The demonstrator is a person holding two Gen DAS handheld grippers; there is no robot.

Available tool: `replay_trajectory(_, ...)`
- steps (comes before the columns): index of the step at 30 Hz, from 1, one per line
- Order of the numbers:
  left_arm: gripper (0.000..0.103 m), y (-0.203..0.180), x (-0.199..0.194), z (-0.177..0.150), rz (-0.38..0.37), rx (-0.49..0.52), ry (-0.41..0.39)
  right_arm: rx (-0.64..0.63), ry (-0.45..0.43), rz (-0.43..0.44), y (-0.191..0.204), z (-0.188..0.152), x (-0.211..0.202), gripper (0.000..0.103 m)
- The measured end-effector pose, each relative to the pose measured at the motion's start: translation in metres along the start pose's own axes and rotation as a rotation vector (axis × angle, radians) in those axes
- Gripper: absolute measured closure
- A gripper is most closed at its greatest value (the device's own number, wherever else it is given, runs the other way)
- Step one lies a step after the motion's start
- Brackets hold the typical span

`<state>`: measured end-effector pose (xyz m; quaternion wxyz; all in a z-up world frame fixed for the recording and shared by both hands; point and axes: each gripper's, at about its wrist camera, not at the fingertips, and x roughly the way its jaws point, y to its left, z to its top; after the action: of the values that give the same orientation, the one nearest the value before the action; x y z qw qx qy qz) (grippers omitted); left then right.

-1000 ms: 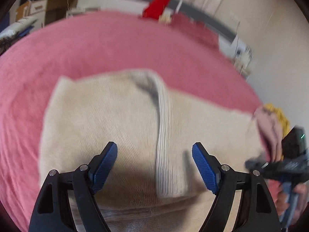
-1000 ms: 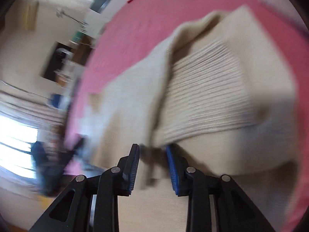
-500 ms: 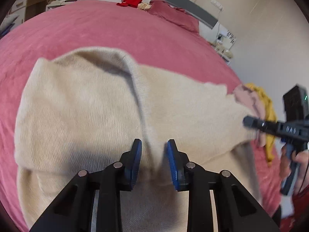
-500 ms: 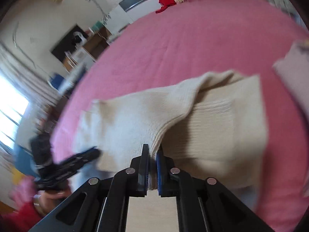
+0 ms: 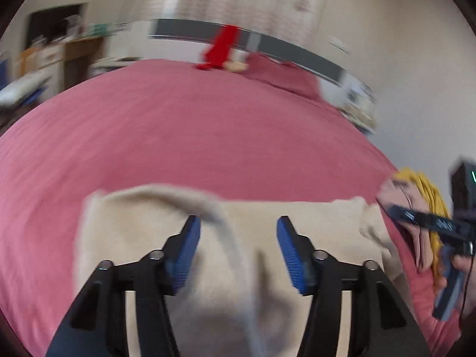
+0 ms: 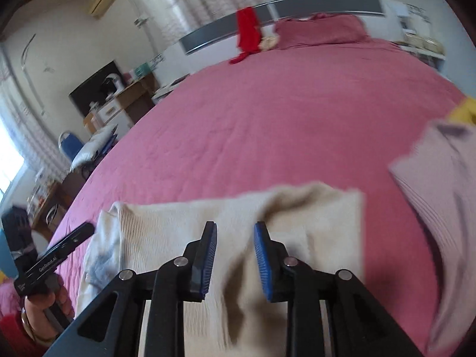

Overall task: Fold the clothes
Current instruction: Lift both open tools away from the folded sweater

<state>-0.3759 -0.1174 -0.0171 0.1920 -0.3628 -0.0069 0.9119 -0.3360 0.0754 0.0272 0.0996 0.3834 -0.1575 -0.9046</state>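
Left wrist view: left gripper (image 5: 238, 250), black-framed with blue ribbed pads, jaws spread wide and holding nothing, poised above cream ribbed-knit sweater (image 5: 297, 232). Sweater spread flat on near part of pink bedspread (image 5: 193, 136), one folded edge running between the pads; motion blur softens the detail. Right gripper (image 5: 428, 223) seen side-on at right edge, held by a hand (image 5: 464, 270), tips at the sweater's right corner, beside pale pink ribbed garment (image 5: 395, 190) and yellow cloth (image 5: 428, 190). Red garment (image 5: 221, 47) draped at far headboard.

Right wrist view: right gripper (image 6: 235, 258), jaws parted and empty, over cream sweater (image 6: 166, 229), which lies across the bedspread (image 6: 282, 113) from left to right. A fold ridge and its shadow falling between the pads. Left gripper (image 6: 89, 229) at far left, gripped by a hand (image 6: 44, 303), tip just at the sweater's left edge. Pale pink garment (image 6: 446, 196) lying right of the sweater, apart from it, yellow cloth (image 6: 464, 110) behind. Red garment (image 6: 248, 32) at headboard.
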Motion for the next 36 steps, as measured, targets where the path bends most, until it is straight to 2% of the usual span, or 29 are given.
replay_trajectory(2,0.044,-0.013,0.021,0.018,-0.018,0.057,-0.002,-0.096,0.04,-0.032,0.012,0.01,0.03,0.077)
replay_trajectory(4,0.044,-0.006,0.065,0.022,0.074,0.166,0.103,-0.202,0.072,-0.126,0.002,0.005,0.041,0.08)
replay_trajectory(5,0.04,0.0,0.086,0.021,0.126,0.204,0.156,-0.242,0.112,-0.221,-0.005,0.003,0.054,0.08)
replay_trajectory(6,0.024,0.017,0.092,0.023,0.1,0.15,0.152,-0.24,0.148,-0.3,-0.023,-0.001,0.06,0.08)
replay_trajectory(9,0.024,0.061,0.099,0.03,0.02,-0.011,0.129,-0.054,0.073,-0.188,-0.062,-0.004,0.049,0.082)
replay_trajectory(12,0.024,0.087,0.09,0.037,-0.035,-0.124,0.11,0.086,0.024,-0.148,-0.076,0.0,0.026,0.081)
replay_trajectory(13,0.024,0.102,0.08,0.038,-0.025,-0.166,0.096,0.11,-0.025,-0.136,-0.078,0.002,0.013,0.076)
replay_trajectory(15,0.023,0.112,0.073,0.036,-0.004,-0.207,0.079,0.122,-0.109,-0.112,-0.081,0.007,-0.008,0.076)
replay_trajectory(18,0.022,0.122,0.078,0.028,0.063,-0.209,0.105,0.105,0.001,-0.195,-0.097,0.011,0.013,0.076)
replay_trajectory(19,0.023,0.127,0.082,0.025,0.066,-0.204,0.146,0.14,0.078,-0.241,-0.111,0.01,0.024,0.082)
replay_trajectory(20,0.023,0.13,0.078,0.028,0.044,-0.207,0.127,0.211,0.063,-0.198,-0.128,0.009,0.02,0.082)
replay_trajectory(22,0.023,0.138,0.055,0.035,0.077,-0.248,0.039,0.319,-0.028,-0.203,-0.141,0.011,-0.008,0.077)
replay_trajectory(24,0.023,0.151,0.03,0.033,0.111,-0.295,-0.02,0.368,-0.113,-0.193,-0.147,0.007,-0.052,0.076)
replay_trajectory(26,0.023,0.163,0.013,0.022,0.149,-0.345,-0.03,0.391,-0.119,-0.156,-0.145,-0.012,-0.083,0.075)
replay_trajectory(28,0.022,0.175,-0.014,-0.012,0.078,-0.422,-0.02,0.411,-0.089,-0.095,-0.141,-0.039,-0.107,0.075)
replay_trajectory(29,0.022,0.178,-0.026,-0.031,0.034,-0.458,-0.009,0.429,-0.047,-0.067,-0.141,-0.059,-0.117,0.074)
replay_trajectory(31,0.022,0.18,-0.046,-0.075,-0.031,-0.512,0.043,0.472,0.038,-0.028,-0.144,-0.1,-0.136,0.074)
replay_trajectory(34,0.022,0.18,-0.069,-0.13,-0.104,-0.575,0.175,0.603,0.167,0.043,-0.157,-0.164,-0.155,0.074)
replay_trajectory(35,0.022,0.175,-0.077,-0.141,-0.127,-0.545,0.201,0.679,0.215,0.075,-0.166,-0.188,-0.162,0.074)
replay_trajectory(36,0.022,0.169,-0.086,-0.152,-0.15,-0.513,0.226,0.747,0.218,0.131,-0.172,-0.205,-0.167,0.074)
